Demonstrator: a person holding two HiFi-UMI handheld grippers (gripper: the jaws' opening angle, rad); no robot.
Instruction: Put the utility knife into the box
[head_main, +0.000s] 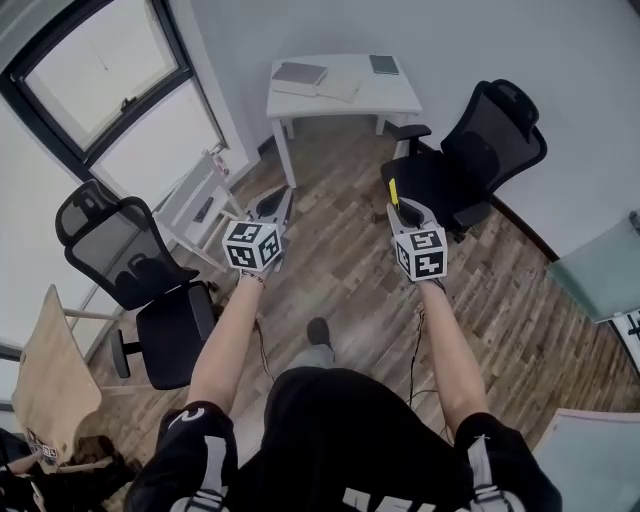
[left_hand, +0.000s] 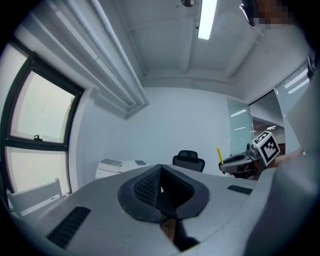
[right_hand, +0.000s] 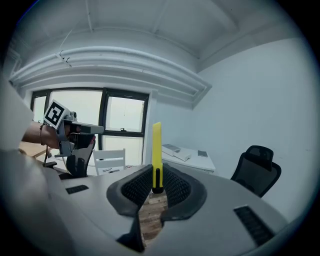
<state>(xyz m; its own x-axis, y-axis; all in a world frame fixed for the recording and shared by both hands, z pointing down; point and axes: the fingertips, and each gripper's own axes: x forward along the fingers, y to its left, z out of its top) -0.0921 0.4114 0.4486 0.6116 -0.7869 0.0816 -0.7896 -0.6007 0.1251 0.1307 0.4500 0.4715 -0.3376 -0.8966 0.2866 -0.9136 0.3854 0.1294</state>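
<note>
A yellow utility knife (right_hand: 156, 146) stands upright between the pads of my right gripper (right_hand: 156, 186), which is shut on its lower end. From the head view the knife (head_main: 393, 190) pokes out past the right gripper (head_main: 402, 207), held at chest height above the wooden floor. My left gripper (head_main: 274, 204) is raised level with it, a little to its left. Its jaws (left_hand: 161, 186) are closed with nothing between them. The left gripper view also catches the right gripper (left_hand: 239, 160) with the knife (left_hand: 219, 154). I cannot pick out a box for sure; flat grey items (head_main: 300, 73) lie on a white table (head_main: 395, 98) ahead.
A black office chair (head_main: 478, 155) stands just beyond the right gripper, and another black chair (head_main: 140, 280) is at the left. A white chair (head_main: 200, 205) sits by the window (head_main: 100, 80). A wooden chair (head_main: 45, 375) is at the far left and a glass panel (head_main: 600, 270) at the right.
</note>
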